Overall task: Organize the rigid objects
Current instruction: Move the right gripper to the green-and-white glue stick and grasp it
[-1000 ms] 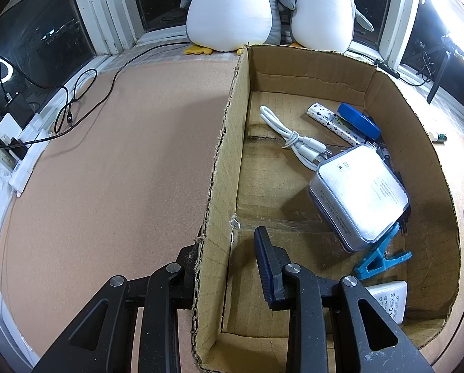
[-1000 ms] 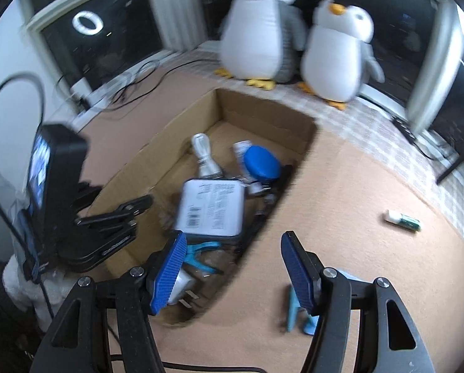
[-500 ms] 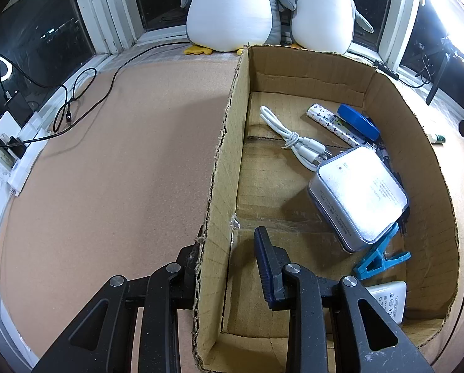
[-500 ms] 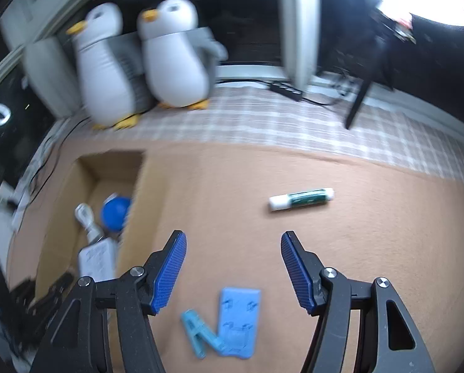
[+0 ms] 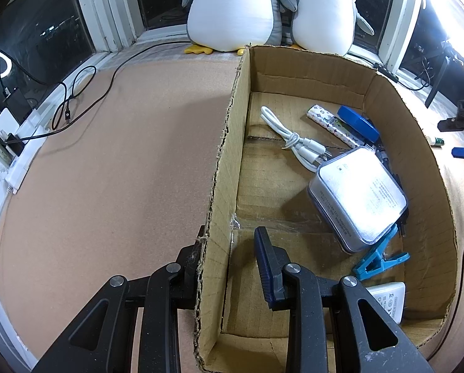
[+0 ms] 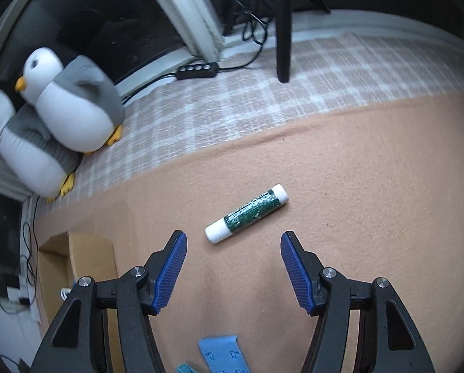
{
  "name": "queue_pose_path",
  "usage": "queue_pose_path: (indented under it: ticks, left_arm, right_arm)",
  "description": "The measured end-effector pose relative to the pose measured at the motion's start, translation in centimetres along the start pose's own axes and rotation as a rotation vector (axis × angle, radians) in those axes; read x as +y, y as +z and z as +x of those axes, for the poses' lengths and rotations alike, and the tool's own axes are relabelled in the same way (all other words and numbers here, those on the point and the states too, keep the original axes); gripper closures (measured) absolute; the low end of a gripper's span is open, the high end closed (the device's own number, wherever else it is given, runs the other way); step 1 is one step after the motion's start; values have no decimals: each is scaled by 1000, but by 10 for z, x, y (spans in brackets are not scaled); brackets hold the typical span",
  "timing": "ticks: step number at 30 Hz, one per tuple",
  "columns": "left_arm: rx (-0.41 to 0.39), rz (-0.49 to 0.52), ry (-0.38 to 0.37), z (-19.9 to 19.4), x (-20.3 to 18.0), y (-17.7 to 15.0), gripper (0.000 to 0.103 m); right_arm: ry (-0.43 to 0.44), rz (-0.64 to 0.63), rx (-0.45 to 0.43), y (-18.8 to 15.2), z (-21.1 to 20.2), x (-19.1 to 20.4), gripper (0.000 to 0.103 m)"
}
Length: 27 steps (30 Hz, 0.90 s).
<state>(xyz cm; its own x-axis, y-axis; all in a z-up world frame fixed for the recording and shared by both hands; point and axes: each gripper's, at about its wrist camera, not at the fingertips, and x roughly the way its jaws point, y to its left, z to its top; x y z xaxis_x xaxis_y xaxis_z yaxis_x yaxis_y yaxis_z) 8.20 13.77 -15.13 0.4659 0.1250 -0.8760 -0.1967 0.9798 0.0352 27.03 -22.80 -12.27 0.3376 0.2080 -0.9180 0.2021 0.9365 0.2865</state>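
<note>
The green-and-white glue stick (image 6: 247, 213) lies loose on the tan mat, well clear of the cardboard box (image 5: 387, 93), and the right tool (image 6: 233, 269) hovers just short of it, jaws standing open on nothing, probably lining up a pick. The left tool (image 5: 229, 267) is clamped shut on the box's near wall, likely steadying it for drop-offs. A second ago the right tool looked down at the box and its contents; it has since swung across the mat and rolled.
</note>
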Motion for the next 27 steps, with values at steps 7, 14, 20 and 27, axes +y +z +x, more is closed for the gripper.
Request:
queue_pose_path:
  ticks: [7, 14, 20, 27]
  left_arm:
    - [-1, -2, -1, 0, 0, 0, 72]
    - [-1, -3, -1, 0, 0, 0, 72]
    - [-1, -6, -4, 0, 0, 1, 72]
    - [-1, -6, -5, 1, -1, 2, 72]
  right_arm:
    - [-15, 68, 32, 13, 21, -6, 53]
    - [-70, 28, 21, 18, 30, 5, 54]
    - [-130, -60, 26, 17, 34, 16, 64]
    - [-156, -117, 41, 19, 35, 16, 80]
